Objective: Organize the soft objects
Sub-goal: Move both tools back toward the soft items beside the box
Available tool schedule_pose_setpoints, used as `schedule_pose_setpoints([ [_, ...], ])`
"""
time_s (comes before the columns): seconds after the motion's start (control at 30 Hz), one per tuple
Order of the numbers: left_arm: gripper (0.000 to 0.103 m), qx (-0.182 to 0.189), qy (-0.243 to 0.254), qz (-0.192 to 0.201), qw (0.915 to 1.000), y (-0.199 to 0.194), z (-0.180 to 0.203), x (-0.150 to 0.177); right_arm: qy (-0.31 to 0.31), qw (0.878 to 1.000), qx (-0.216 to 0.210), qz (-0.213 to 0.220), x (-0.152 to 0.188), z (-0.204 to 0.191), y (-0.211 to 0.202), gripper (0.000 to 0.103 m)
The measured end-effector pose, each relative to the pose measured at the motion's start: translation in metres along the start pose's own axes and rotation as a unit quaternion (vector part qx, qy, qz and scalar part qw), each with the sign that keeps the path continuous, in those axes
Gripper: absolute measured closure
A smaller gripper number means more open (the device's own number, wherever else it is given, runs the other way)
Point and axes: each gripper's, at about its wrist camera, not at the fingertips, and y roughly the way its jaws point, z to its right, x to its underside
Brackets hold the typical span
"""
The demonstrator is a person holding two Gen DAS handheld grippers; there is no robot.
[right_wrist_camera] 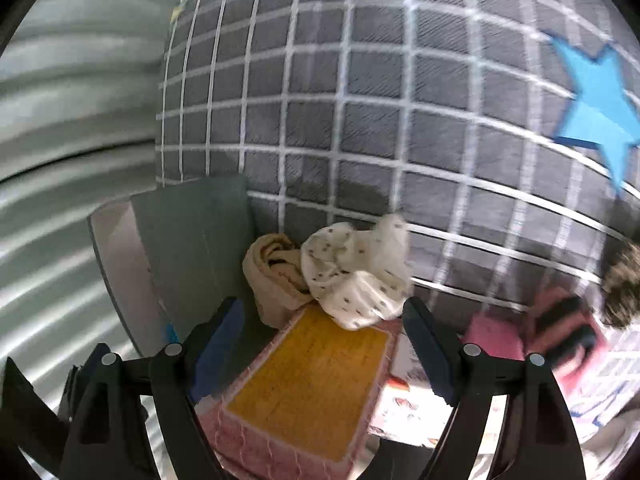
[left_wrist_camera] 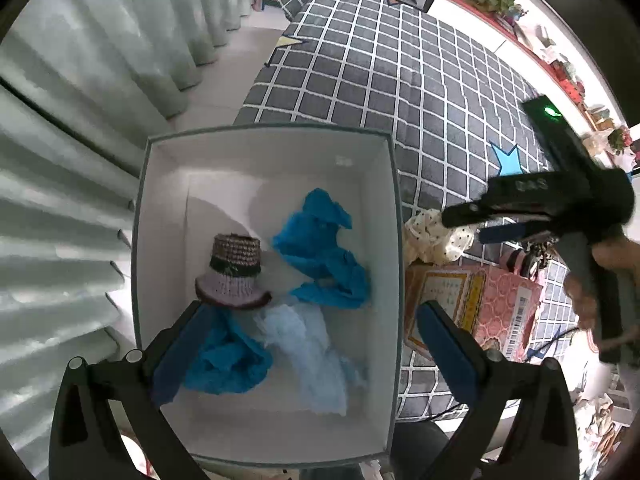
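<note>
A white open box stands by the bed and holds a small crocheted hat, crumpled blue cloths and a pale blue cloth. My left gripper is open and empty, just above the box. In the left wrist view my right gripper hovers over a cream dotted cloth. In the right wrist view my right gripper is open and empty, just short of the dotted cloth and a beige cloth. Both cloths lie at the far end of a pink box.
A grey checked bedspread with a blue star fills the background. The grey outer wall of the white box stands left of the cloths. A pink-and-black striped item and a furry brown one lie at right. Pale green curtains hang at left.
</note>
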Motion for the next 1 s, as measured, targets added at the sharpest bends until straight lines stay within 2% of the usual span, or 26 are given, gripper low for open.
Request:
schedule_pose_setpoints([
  [0.07, 0.000, -0.003, -0.008, -0.006, 1.0000, 0.001, 0.002, 0.003, -0.022, 1.000, -0.004, -0.023, -0.010, -0.006, 0.010, 0.017],
  [0.1, 0.000, -0.004, -0.011, -0.008, 0.9999, 0.002, 0.003, 0.004, -0.033, 0.999, -0.002, -0.034, -0.014, -0.009, 0.015, 0.001],
  [0.13, 0.000, -0.006, -0.016, -0.012, 0.9998, 0.003, 0.004, 0.005, -0.047, 0.998, 0.000, -0.045, -0.017, -0.013, 0.020, 0.000],
  [0.33, 0.000, -0.017, -0.037, -0.027, 0.9988, 0.008, 0.009, 0.011, -0.113, 0.988, 0.049, -0.098, -0.027, -0.025, 0.047, 0.000],
  [0.5, 0.000, -0.025, -0.039, -0.031, 0.9985, 0.009, 0.017, 0.010, -0.141, 0.978, 0.109, -0.111, -0.027, -0.027, 0.065, 0.000],
  [0.57, 0.000, -0.027, -0.040, -0.031, 0.9984, 0.009, 0.022, 0.009, -0.145, 0.975, 0.143, -0.090, -0.027, -0.025, 0.065, 0.000],
  [0.6, 0.000, -0.028, -0.040, -0.031, 0.9983, 0.009, 0.023, 0.009, -0.138, 0.977, 0.143, -0.078, -0.029, -0.021, 0.061, 0.000],
  [0.63, 0.000, -0.029, -0.041, -0.031, 0.9982, 0.008, 0.025, 0.008, -0.131, 0.977, 0.160, -0.054, -0.030, -0.016, 0.053, 0.000],
  [0.7, 0.000, -0.029, -0.042, -0.033, 0.9982, 0.009, 0.027, 0.007, -0.113, 0.969, 0.221, 0.011, -0.035, -0.002, 0.029, 0.000],
  [0.77, 0.000, -0.030, -0.041, -0.031, 0.9982, 0.008, 0.029, 0.006, -0.070, 0.965, 0.245, 0.065, -0.039, 0.022, -0.001, 0.000],
  [0.8, 0.000, -0.030, -0.040, -0.030, 0.9983, 0.008, 0.029, 0.006, -0.047, 0.966, 0.240, 0.080, -0.040, 0.034, -0.016, 0.000],
  [0.83, 0.000, -0.031, -0.039, -0.030, 0.9983, 0.008, 0.030, 0.006, -0.036, 0.974, 0.206, 0.085, -0.040, 0.043, -0.026, 0.000],
  [0.9, 0.000, -0.028, -0.040, -0.029, 0.9984, 0.008, 0.032, 0.005, -0.048, 0.991, 0.113, 0.048, -0.038, 0.046, -0.027, 0.000],
  [0.93, 0.000, -0.028, -0.041, -0.028, 0.9984, 0.009, 0.032, 0.005, -0.065, 0.994, 0.083, 0.024, -0.035, 0.042, -0.023, 0.000],
  [1.0, 0.000, -0.032, -0.047, -0.026, 0.9980, 0.011, 0.031, 0.007, -0.105, 0.993, 0.054, 0.003, -0.027, 0.024, -0.014, 0.000],
])
